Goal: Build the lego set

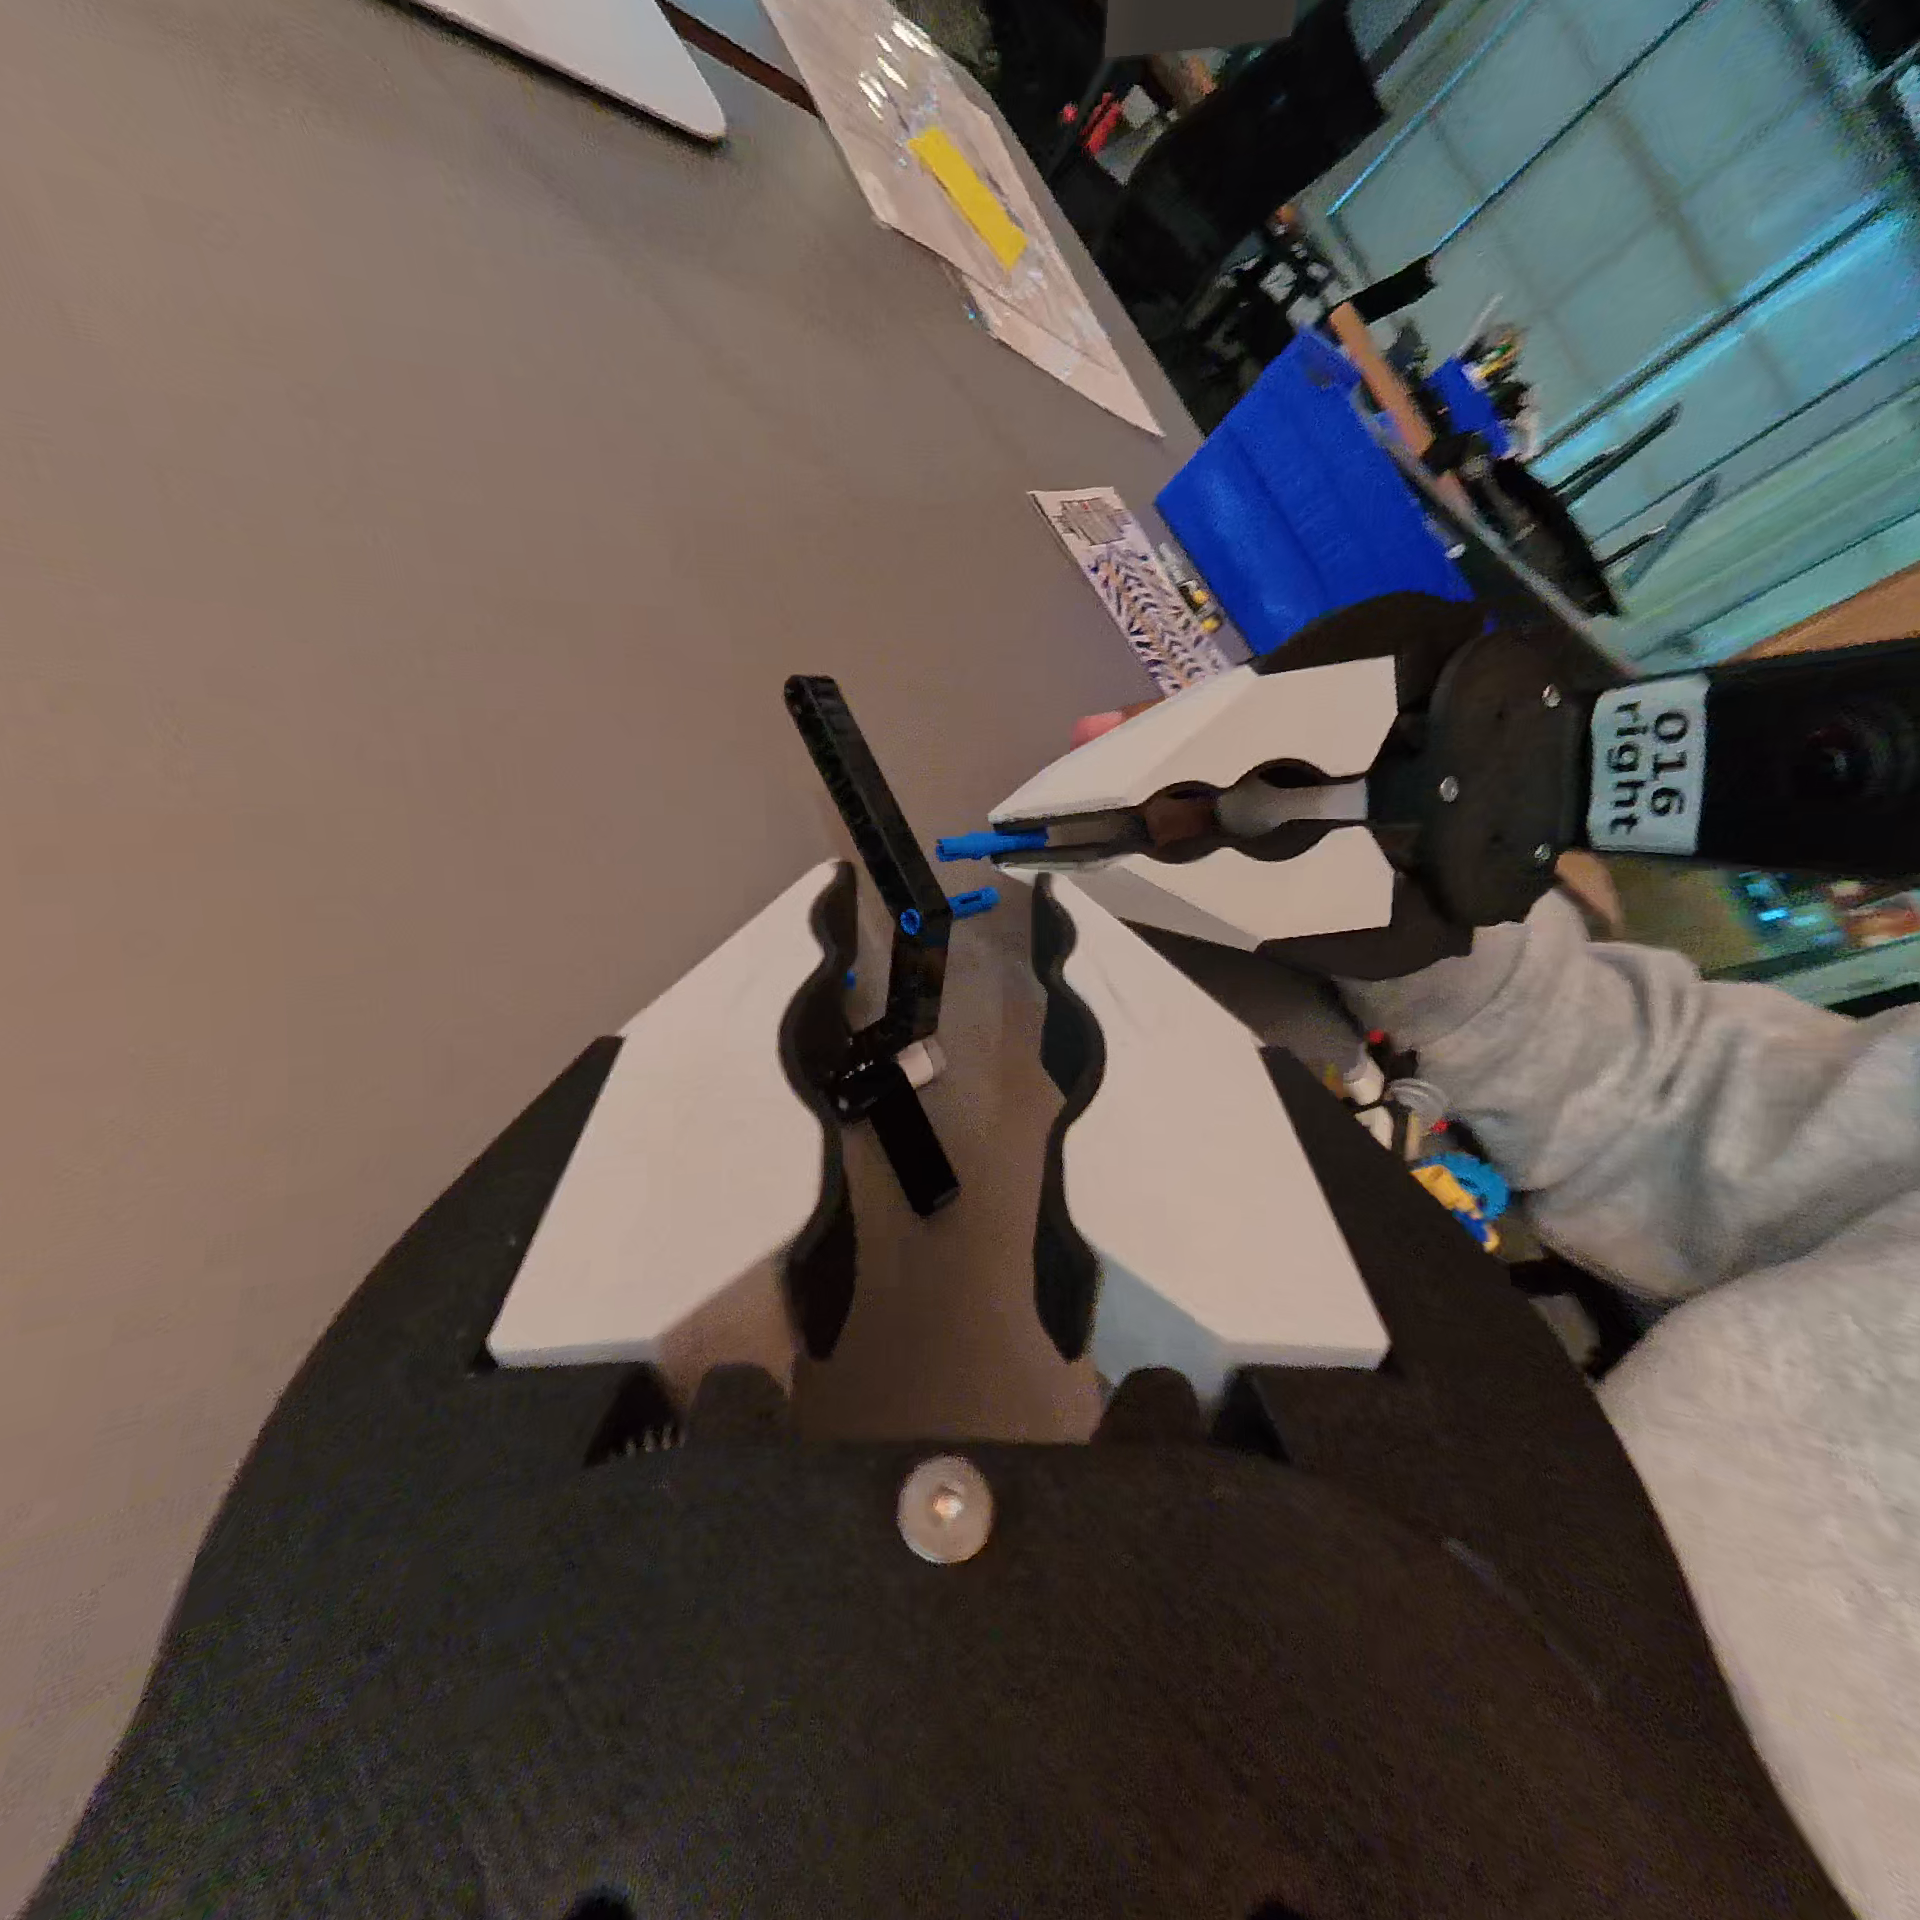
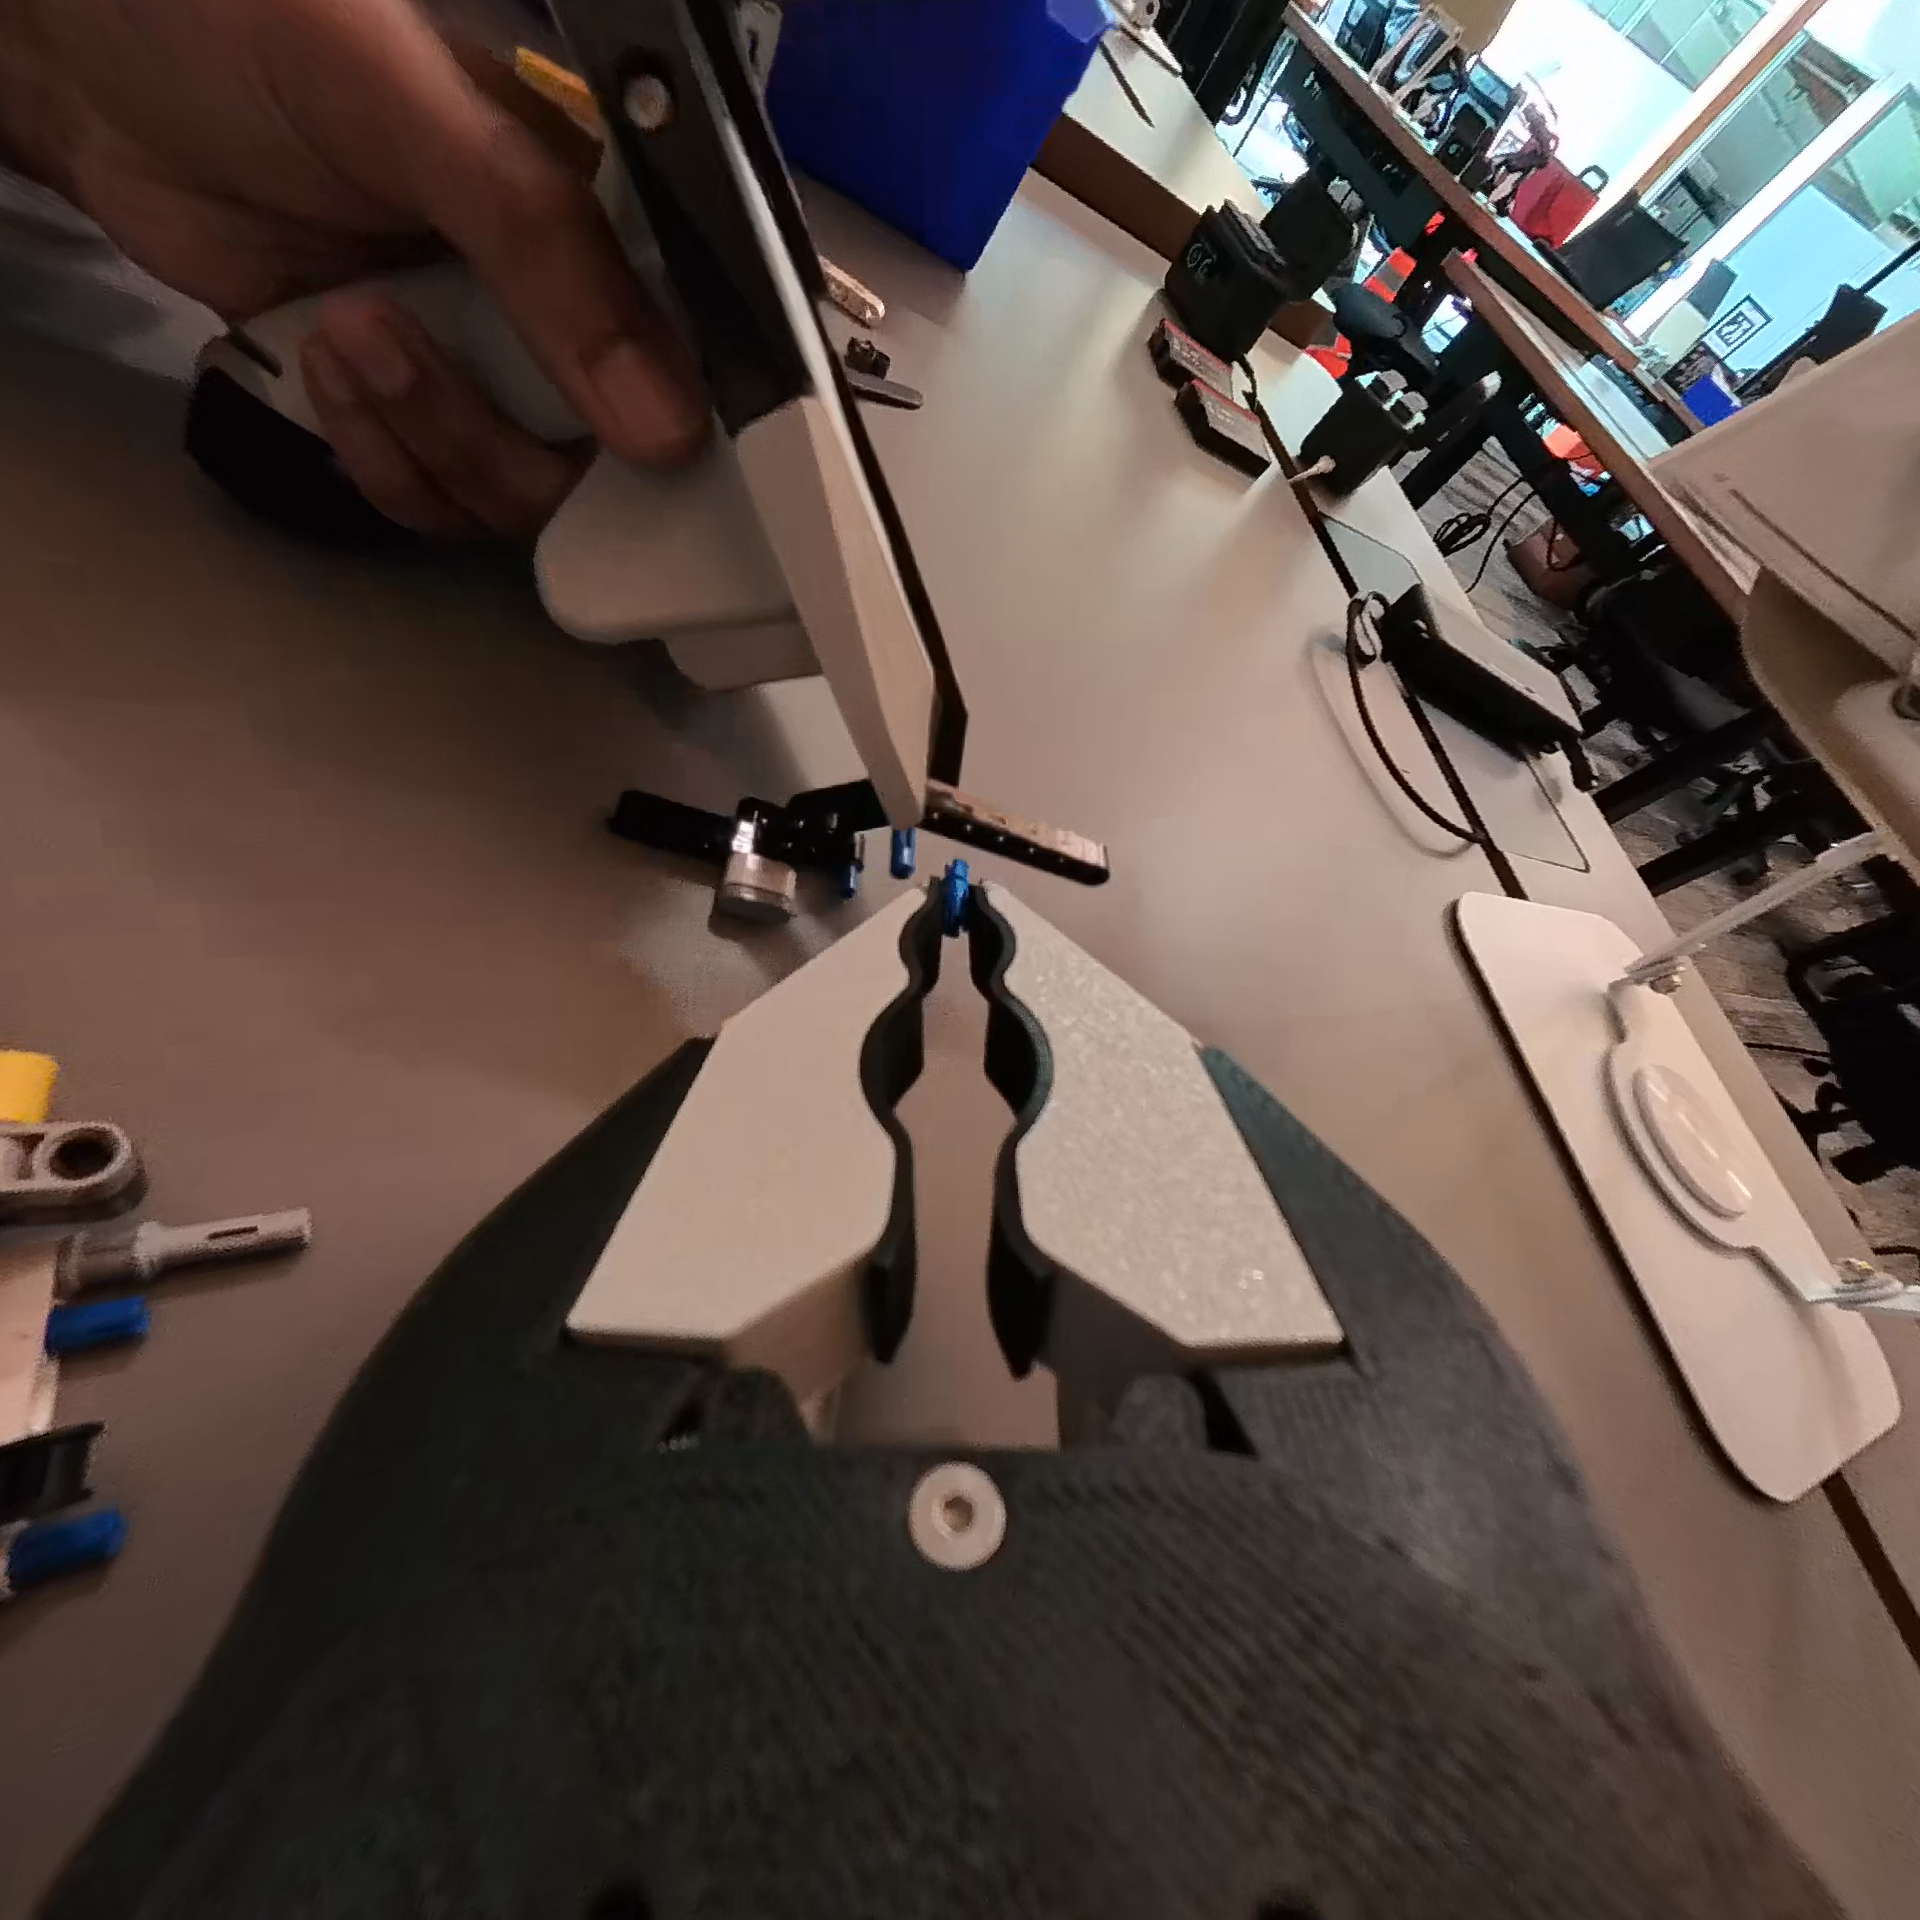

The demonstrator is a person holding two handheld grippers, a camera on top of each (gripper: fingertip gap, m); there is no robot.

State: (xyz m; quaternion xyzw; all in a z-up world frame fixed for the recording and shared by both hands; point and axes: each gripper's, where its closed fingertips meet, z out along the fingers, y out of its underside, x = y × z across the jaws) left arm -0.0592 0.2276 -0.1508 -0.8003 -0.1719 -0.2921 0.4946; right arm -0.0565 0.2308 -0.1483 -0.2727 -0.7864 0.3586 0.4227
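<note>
Left wrist view: my left tool [image 1: 940,894] stands apart around the black lego beam [image 1: 871,821] lying on the desk [image 1: 364,623]. Right wrist view: my right tool [image 2: 954,896] is clamped on a blue pin [image 2: 952,900], near that beam.

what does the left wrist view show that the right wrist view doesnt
Only the left wrist view shows the clear bag with a yellow piece, the printed sheet beside the blue bin and the grey sleeve.

Only the right wrist view shows the loose grey and blue parts at its left edge and the hand holding the left gripper.

Both show the black beam assembly on the table, with the open left gripper over it, and the right gripper pinching a blue pin.
</note>
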